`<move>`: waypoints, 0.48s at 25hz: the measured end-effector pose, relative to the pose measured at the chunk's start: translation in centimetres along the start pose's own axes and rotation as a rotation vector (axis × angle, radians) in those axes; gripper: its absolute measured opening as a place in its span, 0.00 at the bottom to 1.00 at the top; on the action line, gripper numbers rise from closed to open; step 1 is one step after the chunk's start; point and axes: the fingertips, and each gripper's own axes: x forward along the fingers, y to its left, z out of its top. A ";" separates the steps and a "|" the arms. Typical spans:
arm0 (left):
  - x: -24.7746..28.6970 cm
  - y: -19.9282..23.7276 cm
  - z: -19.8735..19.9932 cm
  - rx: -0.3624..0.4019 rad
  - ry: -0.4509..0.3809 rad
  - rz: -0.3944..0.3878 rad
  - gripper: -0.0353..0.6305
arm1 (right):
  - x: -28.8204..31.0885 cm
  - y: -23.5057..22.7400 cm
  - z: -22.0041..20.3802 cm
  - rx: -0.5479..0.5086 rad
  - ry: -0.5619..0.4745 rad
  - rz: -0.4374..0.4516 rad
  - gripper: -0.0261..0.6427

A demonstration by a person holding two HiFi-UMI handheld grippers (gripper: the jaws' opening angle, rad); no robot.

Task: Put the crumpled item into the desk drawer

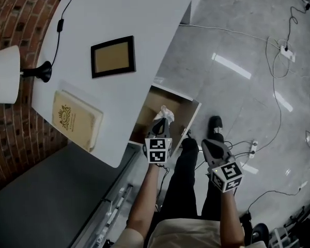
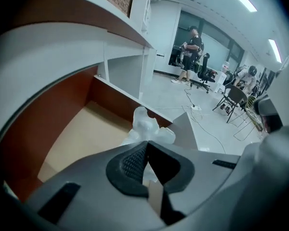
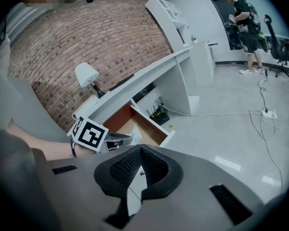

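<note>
Clearly the crumpled item [image 1: 164, 111], a white wad, is not yet in the drawer [image 1: 149, 106]: it hangs above the open drawer's bare wooden bottom, pinched at its near end in the clenched jaws of the left gripper [image 1: 163, 122], so what is left, I judge, is to lower it and let go. Its long axis seems to run on along the gripper's line, the free end pointing toward the drawer's back. The right gripper [image 1: 209, 144], jaws closed on nothing, hangs outside the drawer's front.
</note>
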 end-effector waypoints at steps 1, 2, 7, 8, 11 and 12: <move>0.9 -0.1 -0.4 0.009 0.017 -0.004 0.08 | -0.1 -0.2 -0.4 0.008 0.004 -0.004 0.08; 1.7 -0.1 -0.9 0.017 0.036 -0.008 0.08 | -0.2 -0.4 -0.6 0.014 0.006 -0.007 0.08; 4.8 0.5 -3.4 0.011 0.112 -0.001 0.08 | -1.0 -1.5 -2.0 0.048 0.002 -0.029 0.08; 5.2 0.6 -3.7 0.007 0.122 -0.002 0.08 | -1.1 -1.7 -2.4 0.054 0.005 -0.034 0.08; 6.1 0.6 -4.3 -0.003 0.144 -0.008 0.08 | -1.4 -2.0 -2.9 0.071 0.003 -0.038 0.08; 6.4 0.7 -4.4 -0.008 0.149 -0.008 0.08 | -1.4 -2.0 -2.9 0.072 0.000 -0.037 0.08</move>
